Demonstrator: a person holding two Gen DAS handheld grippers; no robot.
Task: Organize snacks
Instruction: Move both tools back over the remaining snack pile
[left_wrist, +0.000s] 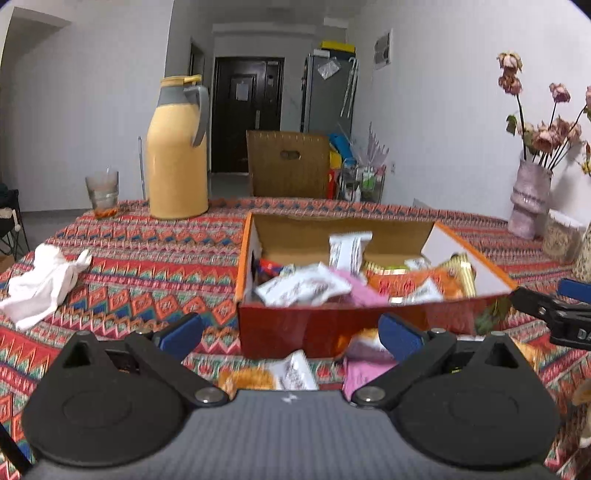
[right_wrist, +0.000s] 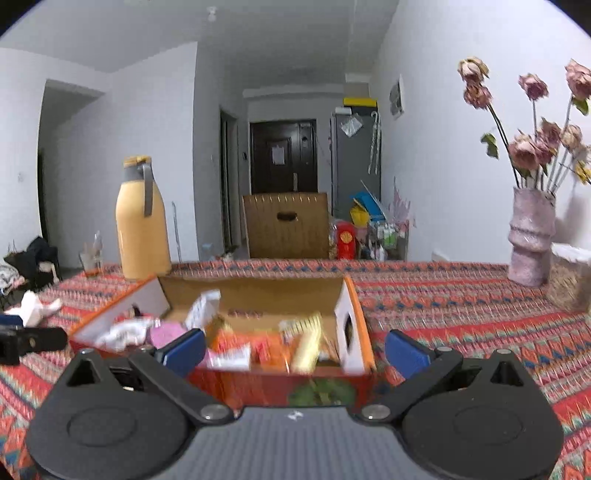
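An open orange cardboard box (left_wrist: 332, 321) sits on the patterned tablecloth and holds several snack packets: white (left_wrist: 303, 286), pink, orange (left_wrist: 406, 284) and yellow. My left gripper (left_wrist: 291, 338) is open and empty, in front of the box's near wall. Loose snacks lie on the cloth below it: a white packet (left_wrist: 295, 373), a pink one (left_wrist: 364, 373), an orange one (left_wrist: 245, 378). My right gripper (right_wrist: 295, 352) is open and empty, just before the box (right_wrist: 273, 384), over its near right corner. The right gripper's finger also shows in the left wrist view (left_wrist: 554, 314).
A yellow thermos jug (left_wrist: 177, 155) and a glass (left_wrist: 102, 192) stand at the far left. A crumpled white cloth (left_wrist: 44, 280) lies left. A pink vase with dried roses (right_wrist: 530, 236) and a woven container (right_wrist: 570, 280) stand at the right. A chair back (left_wrist: 288, 164) is behind the table.
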